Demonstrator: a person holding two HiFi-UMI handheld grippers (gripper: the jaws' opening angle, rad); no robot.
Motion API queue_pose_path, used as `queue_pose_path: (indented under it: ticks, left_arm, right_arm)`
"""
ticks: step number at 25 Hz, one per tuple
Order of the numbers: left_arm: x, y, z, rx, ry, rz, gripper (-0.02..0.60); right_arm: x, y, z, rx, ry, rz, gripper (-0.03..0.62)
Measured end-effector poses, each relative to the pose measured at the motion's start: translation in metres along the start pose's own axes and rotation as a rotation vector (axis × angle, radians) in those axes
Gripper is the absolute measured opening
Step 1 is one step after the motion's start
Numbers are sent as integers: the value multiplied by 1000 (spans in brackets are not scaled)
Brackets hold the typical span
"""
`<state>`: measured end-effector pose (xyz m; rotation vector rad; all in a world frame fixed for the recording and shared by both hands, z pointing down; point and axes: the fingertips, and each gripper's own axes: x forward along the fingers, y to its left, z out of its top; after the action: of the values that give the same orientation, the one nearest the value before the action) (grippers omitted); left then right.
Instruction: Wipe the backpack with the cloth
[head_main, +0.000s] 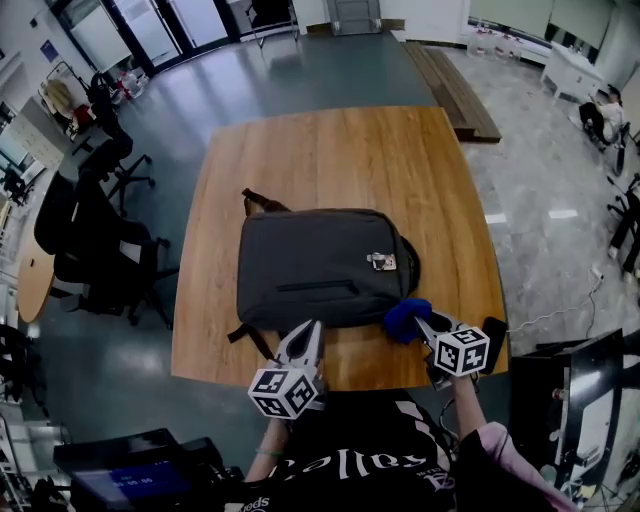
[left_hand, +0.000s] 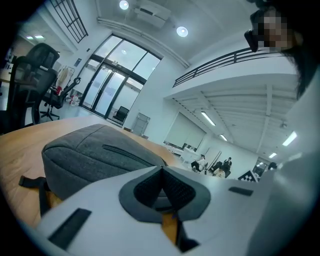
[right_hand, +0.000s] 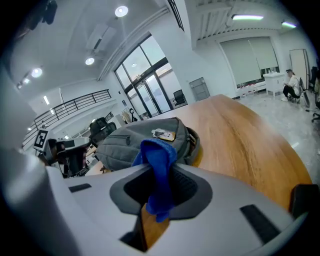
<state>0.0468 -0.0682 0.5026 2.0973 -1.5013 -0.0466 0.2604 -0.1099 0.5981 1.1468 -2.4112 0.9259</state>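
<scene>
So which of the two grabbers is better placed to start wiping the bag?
The right. The right gripper is shut on the blue cloth, close to the near edge of the backpack. The left gripper is shut and holds nothing to wipe with.

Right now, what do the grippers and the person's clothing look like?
Both the left gripper and right gripper have pale grey, tapered jaws with dark textured pads. Each carries a white cube printed with black square markers. The person wears a black top with white lettering; one sleeve is pink.
</scene>
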Motion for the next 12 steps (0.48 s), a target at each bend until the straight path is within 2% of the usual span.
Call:
queue_pose_path:
  ticks: [7, 12]
  left_arm:
    - [16, -8, 1, -6, -16, 41, -2]
    - [19, -5, 1, -9, -15, 68, -2]
  right_arm:
    - [-7, -35, 21, -11, 8, 7, 66]
    - [-6, -60, 86, -40, -77, 28, 66]
